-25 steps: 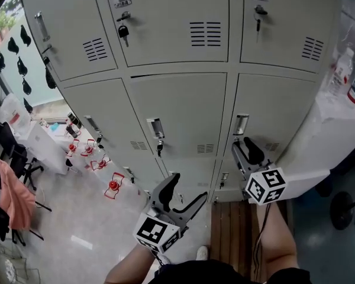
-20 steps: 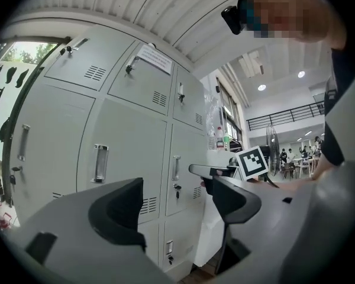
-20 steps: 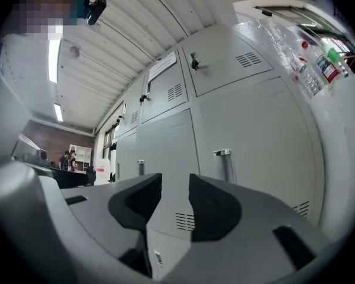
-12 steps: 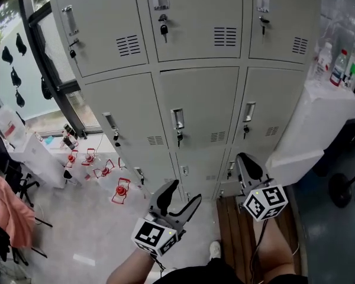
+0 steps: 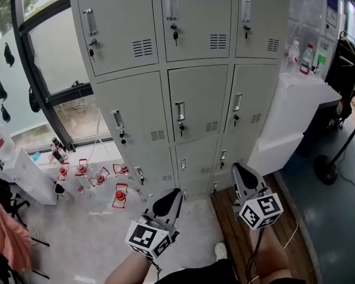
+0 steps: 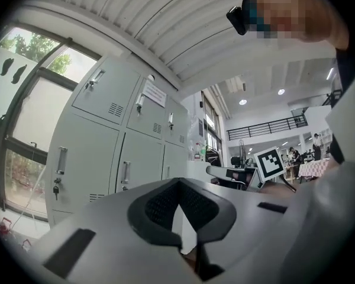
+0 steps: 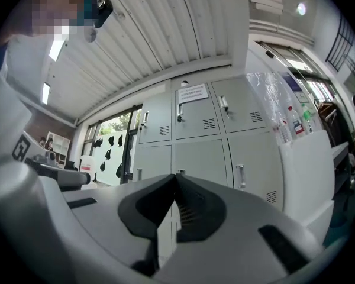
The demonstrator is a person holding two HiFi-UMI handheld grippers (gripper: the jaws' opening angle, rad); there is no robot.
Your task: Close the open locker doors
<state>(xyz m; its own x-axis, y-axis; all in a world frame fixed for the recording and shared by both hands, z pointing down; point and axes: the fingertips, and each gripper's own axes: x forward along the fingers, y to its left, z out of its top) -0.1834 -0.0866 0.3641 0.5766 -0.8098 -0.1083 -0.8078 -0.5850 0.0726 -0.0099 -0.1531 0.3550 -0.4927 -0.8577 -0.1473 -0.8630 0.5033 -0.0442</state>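
Both grippers had just snapped shut with nothing in them: the left gripper (image 5: 174,195) had its jaws together on air, and same deal for the right gripper (image 5: 238,169). The lockers (image 5: 195,99) stood straight ahead of both, well apart from the tips, and every door (image 5: 133,114) I could see sat flush and closed. To the right of the right gripper was a white counter (image 5: 296,93) with bottles (image 5: 307,58) on it. Left of the left gripper, some small red things (image 5: 119,194) sat on the floor (image 5: 77,229), too tiny to say what.
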